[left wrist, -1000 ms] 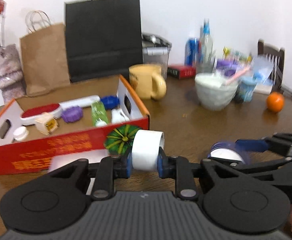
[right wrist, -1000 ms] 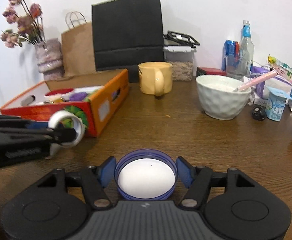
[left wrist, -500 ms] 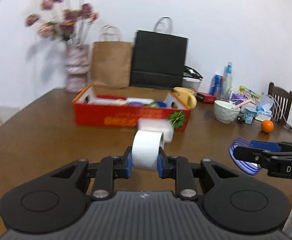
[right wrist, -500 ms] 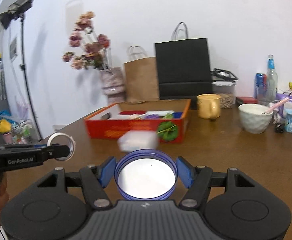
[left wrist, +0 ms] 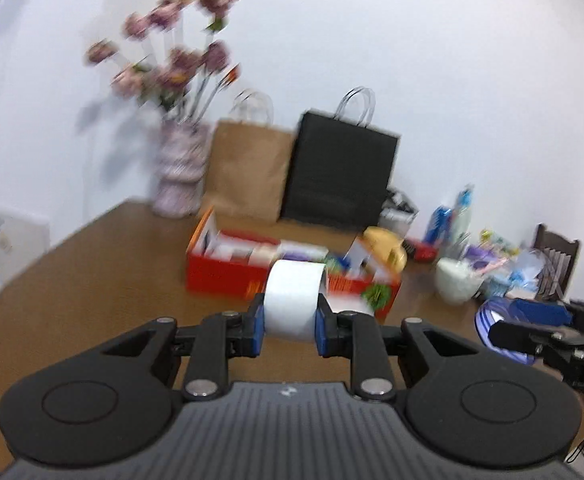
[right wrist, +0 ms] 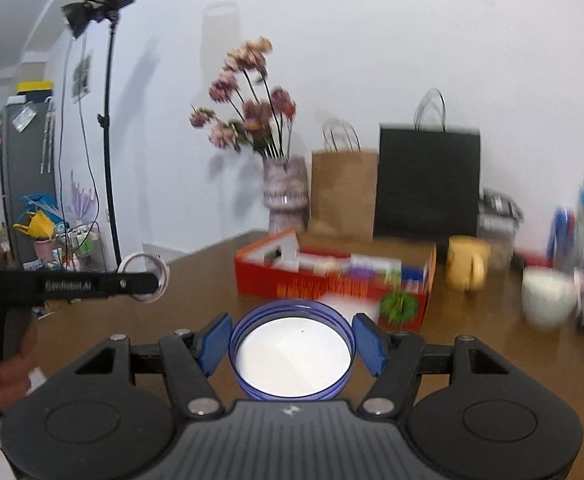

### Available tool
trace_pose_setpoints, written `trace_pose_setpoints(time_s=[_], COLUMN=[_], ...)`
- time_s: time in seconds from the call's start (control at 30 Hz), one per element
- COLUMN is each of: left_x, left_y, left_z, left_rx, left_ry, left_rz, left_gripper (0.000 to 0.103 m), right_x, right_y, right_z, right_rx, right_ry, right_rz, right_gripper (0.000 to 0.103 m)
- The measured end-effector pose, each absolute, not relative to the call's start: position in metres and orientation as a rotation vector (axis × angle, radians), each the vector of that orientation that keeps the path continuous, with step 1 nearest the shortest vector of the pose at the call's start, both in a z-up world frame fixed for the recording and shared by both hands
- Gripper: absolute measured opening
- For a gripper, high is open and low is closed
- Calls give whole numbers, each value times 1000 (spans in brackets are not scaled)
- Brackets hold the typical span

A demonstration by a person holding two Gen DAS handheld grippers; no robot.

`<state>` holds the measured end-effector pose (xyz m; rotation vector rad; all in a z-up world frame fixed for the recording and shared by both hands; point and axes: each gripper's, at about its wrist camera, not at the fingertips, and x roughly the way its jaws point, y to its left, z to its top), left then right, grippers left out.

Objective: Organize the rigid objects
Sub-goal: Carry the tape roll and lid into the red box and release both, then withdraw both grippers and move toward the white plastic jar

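My left gripper [left wrist: 289,322] is shut on a white tape roll [left wrist: 292,298], held in the air well back from the table. My right gripper [right wrist: 292,340] is shut on a round blue-rimmed lid [right wrist: 292,354] with a white inside. The red cardboard box [left wrist: 227,274] with several small items in it stands far ahead on the wooden table; it also shows in the right wrist view [right wrist: 332,286]. The right gripper with the lid [left wrist: 504,334] shows at the right edge of the left view. The left gripper with the tape roll [right wrist: 143,276] shows at the left of the right view.
Behind the box stand a flower vase [right wrist: 285,194], a brown paper bag [right wrist: 342,192] and a black paper bag [right wrist: 426,182]. A yellow mug [right wrist: 466,266], a white bowl [right wrist: 548,296] and bottles stand to the right. A light stand [right wrist: 109,120] is at the far left.
Both grippers have pulled far back and up from the table, still holding the tape roll and the lid. The box now looks small and distant.
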<state>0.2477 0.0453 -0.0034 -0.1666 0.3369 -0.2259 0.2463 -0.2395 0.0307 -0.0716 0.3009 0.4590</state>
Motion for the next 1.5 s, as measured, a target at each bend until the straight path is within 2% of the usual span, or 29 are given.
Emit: trace_pose_setpoints(time_s=[0.13, 0.2, 0.3, 0.43, 0.57, 0.67, 0.87, 1.0, 1.03, 1.13, 1.2, 1.27, 1.33, 1.43, 1.5], left_x=[333, 383, 465, 556, 601, 613, 639, 640, 639, 635, 629, 622, 610, 592, 572], left_y=[60, 62, 56, 50, 38, 36, 38, 37, 36, 32, 28, 26, 25, 27, 30], left_z=[42, 52, 47, 0, -45, -62, -83, -90, -90, -82, -72, -60, -45, -24, -10], left_rx=[-212, -234, -227, -229, -132, -81, -81, -82, -74, -86, -79, -70, -59, -60, -52], left_ry=[386, 446, 553, 719, 802, 807, 901, 894, 889, 889, 872, 849, 822, 808, 780], left_rz=[-311, -309, -275, -200, -168, -181, -168, -201, -193, -192, -187, -182, -164, -162, -163], left_gripper=[24, 24, 24, 24, 24, 24, 24, 40, 41, 55, 68, 76, 80, 97, 100], right_x=[305, 359, 437, 544, 613, 629, 650, 651, 651, 647, 642, 635, 626, 607, 589], right_y=[-246, -245, -231, -196, -178, -169, -169, -172, -173, -172, -175, -178, -183, -194, -207], right_z=[93, 120, 129, 80, 9, -26, -58, -60, -60, -57, -49, -37, -22, 2, 18], right_rx=[-68, -48, -37, -85, -96, -116, -91, -62, -57, -76, -69, -54, -53, -44, -45], right_ry=[225, 260, 340, 513, 667, 730, 792, 781, 780, 753, 731, 713, 689, 659, 632], right_rz=[470, 486, 493, 412, 351, 363, 351, 376, 377, 346, 339, 351, 352, 362, 361], right_gripper=[65, 65, 65, 65, 65, 65, 65, 66, 66, 70, 76, 77, 77, 79, 80])
